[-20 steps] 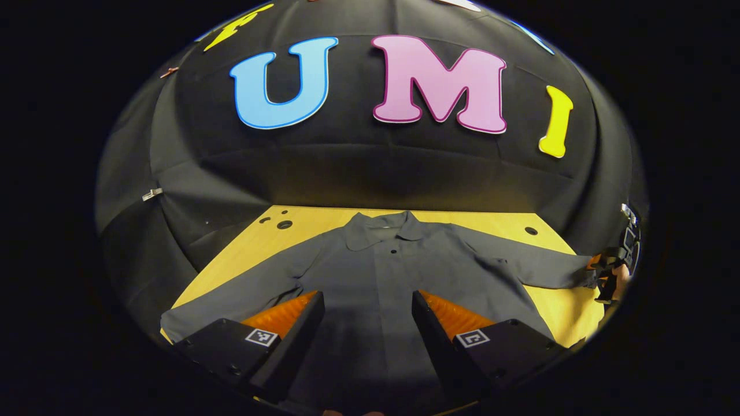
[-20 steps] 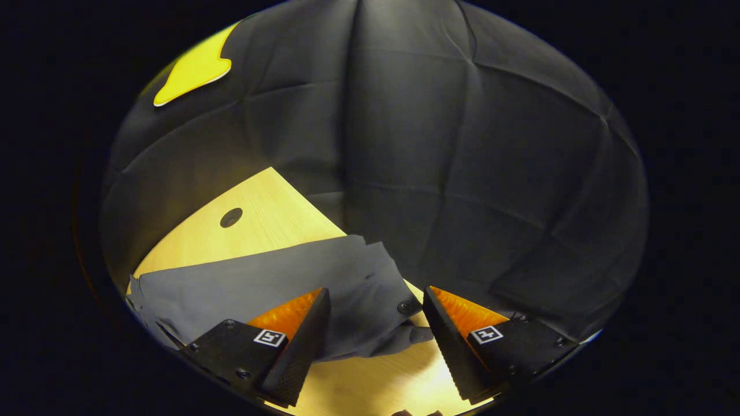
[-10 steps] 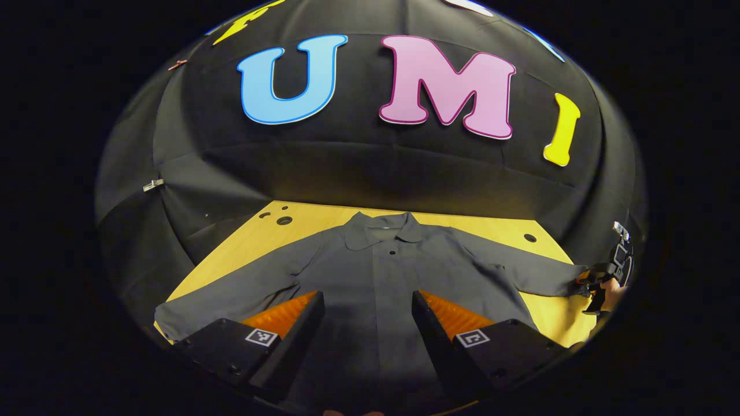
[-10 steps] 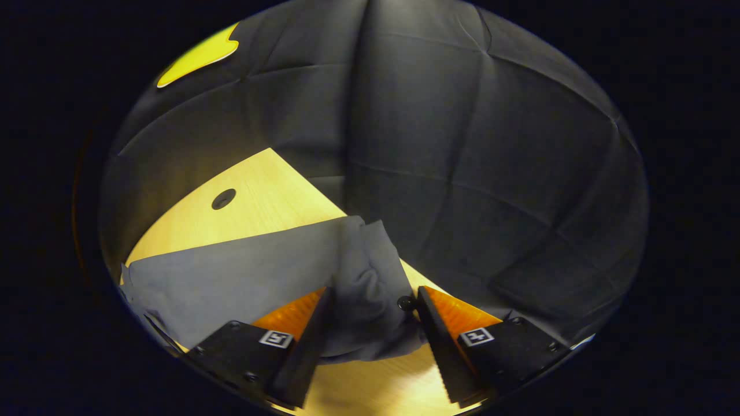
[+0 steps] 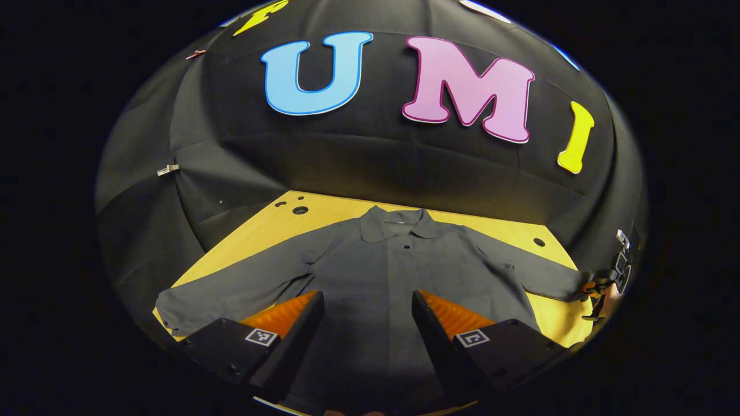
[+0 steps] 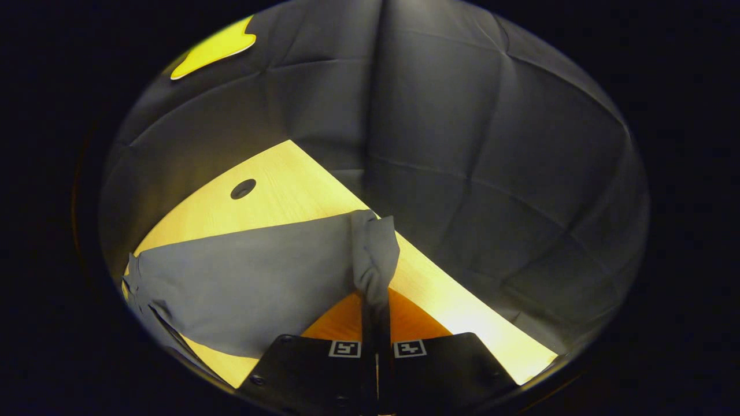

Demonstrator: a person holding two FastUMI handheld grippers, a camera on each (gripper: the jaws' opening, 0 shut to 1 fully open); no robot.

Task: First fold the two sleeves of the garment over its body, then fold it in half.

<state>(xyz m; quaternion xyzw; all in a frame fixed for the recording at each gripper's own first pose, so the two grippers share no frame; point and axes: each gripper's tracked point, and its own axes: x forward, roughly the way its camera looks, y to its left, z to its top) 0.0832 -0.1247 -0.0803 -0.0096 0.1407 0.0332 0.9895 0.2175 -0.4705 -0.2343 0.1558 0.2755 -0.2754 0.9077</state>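
A dark grey collared shirt (image 5: 381,271) lies flat and face up on the wooden table (image 5: 254,231), both sleeves spread out sideways. My left gripper (image 5: 365,315) hovers open over the shirt's lower body, nothing between its fingers. Far right in the left gripper view, my right gripper (image 5: 595,289) sits at the end of the right sleeve (image 5: 549,277). In the right gripper view, my right gripper (image 6: 376,303) is shut on the sleeve cuff (image 6: 374,254), which bunches up between the fingers; the rest of the sleeve (image 6: 248,277) stretches away to the left.
The table has round holes near its back left corner (image 5: 299,210) and back right (image 5: 539,242). Black cloth walls close in behind and beside the table. The table's right edge (image 6: 439,283) runs just past the cuff.
My right gripper has gone from open around the cuff to shut on it, gathering the cloth. The left gripper view has shifted slightly, the gripper still open over the shirt.
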